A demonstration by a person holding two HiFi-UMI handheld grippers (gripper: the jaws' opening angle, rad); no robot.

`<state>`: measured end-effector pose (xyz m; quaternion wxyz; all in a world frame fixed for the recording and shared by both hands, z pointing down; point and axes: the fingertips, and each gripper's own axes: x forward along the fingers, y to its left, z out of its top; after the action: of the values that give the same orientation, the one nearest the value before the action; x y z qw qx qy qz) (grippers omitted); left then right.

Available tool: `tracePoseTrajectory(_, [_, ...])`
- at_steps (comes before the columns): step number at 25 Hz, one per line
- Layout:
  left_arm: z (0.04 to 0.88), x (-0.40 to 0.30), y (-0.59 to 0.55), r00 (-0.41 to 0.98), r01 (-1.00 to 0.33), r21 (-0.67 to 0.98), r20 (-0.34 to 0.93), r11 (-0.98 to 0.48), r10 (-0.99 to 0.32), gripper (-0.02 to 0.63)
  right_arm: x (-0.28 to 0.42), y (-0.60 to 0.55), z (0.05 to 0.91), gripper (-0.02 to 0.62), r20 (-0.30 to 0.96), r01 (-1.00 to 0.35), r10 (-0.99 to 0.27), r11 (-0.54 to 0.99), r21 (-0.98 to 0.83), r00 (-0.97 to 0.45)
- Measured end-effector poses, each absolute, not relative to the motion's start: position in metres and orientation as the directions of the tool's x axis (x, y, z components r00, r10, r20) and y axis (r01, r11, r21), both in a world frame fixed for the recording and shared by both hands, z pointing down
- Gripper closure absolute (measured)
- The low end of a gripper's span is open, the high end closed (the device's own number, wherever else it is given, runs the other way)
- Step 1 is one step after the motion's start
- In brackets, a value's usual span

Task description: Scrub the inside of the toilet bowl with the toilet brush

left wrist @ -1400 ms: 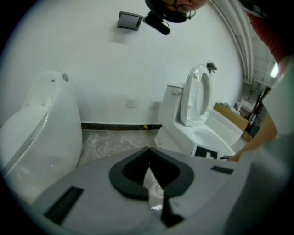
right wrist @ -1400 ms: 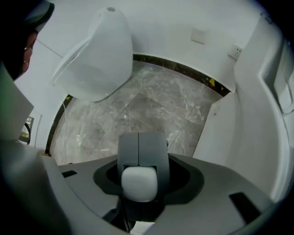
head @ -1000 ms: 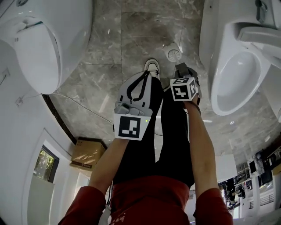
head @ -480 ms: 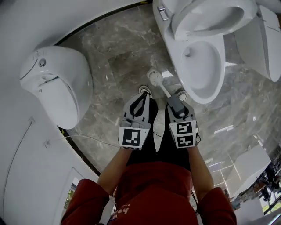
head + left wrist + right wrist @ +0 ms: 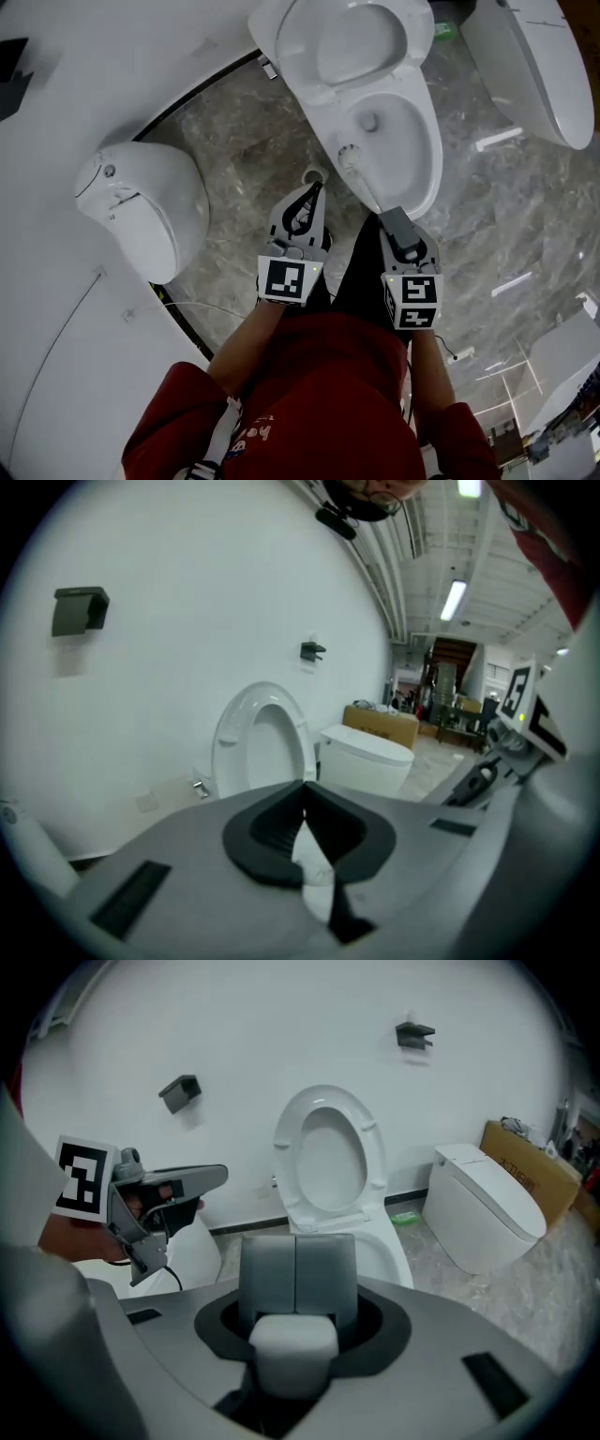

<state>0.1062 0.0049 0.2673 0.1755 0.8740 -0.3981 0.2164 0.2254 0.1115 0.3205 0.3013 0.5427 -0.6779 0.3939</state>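
Your right gripper, lower centre: jaws clamped on toilet brush handle. Your left gripper beside it: jaws closed, empty. Step: approach. Brush head now at near rim of toilet bowl, upper centre; half second back, short of it over floor. Next, likely: dip head inside, scrub wall.

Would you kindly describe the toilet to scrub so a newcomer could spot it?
Three toilets stand along the white wall. It is the middle toilet, which the right claw's brush points at. Only its lid is raised; both neighbours are shut.
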Motion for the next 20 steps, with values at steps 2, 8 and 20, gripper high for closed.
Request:
tracePoseTrajectory(2, [0.270,0.138,-0.001,0.571,-0.788,0.137,0.528,-0.600,-0.629,0.606,0.267,0.103,0.334,0.442,0.841,-0.972,-0.487,0.112,-0.208,-0.236])
tracePoseTrajectory(8, [0.321,0.199,-0.017,0.513,-0.836,0.130,0.532,-0.533,-0.674,0.606,0.348,0.090,0.440,0.440,0.899,-0.953,-0.356,0.246,-0.175,-0.257])
tracePoseTrajectory(20, [0.441,0.195,-0.010,0.463,-0.876,0.209,0.612,-0.434,-0.641,0.606,0.332,0.123,0.560,0.440,0.941,-0.909,-0.211,0.381,-0.171,-0.265])
